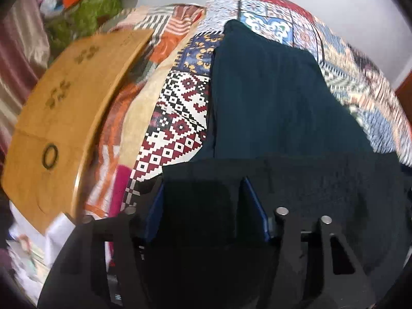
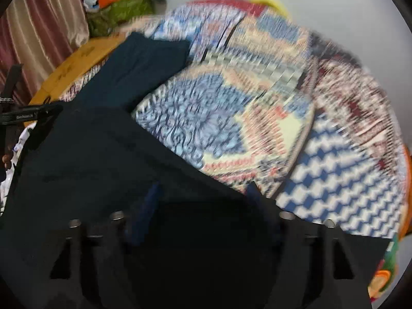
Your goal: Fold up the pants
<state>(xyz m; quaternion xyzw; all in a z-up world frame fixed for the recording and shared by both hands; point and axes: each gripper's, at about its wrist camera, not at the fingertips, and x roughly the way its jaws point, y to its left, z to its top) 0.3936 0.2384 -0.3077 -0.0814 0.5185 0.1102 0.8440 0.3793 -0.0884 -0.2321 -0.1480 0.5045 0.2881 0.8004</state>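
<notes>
Dark navy pants (image 1: 265,97) lie lengthwise on a patchwork bedspread (image 1: 180,108), legs running away from me. My left gripper (image 1: 203,188) is open, its blue-edged fingers (image 1: 253,206) apart with the near edge of the pants lying across the gap. In the right wrist view the pants (image 2: 123,77) stretch away to the upper left. My right gripper (image 2: 203,193) is open over the near dark cloth, fingers (image 2: 152,195) apart. The other gripper (image 2: 33,116) shows at the left edge. The view is motion-blurred.
A cardboard box (image 1: 67,118) lies on the bed left of the pants. A pile of clothes and a green bag (image 1: 85,13) sit at the far left by a striped curtain (image 2: 43,25). White wall behind. Something yellow (image 2: 267,0) peeks over the bed's far edge.
</notes>
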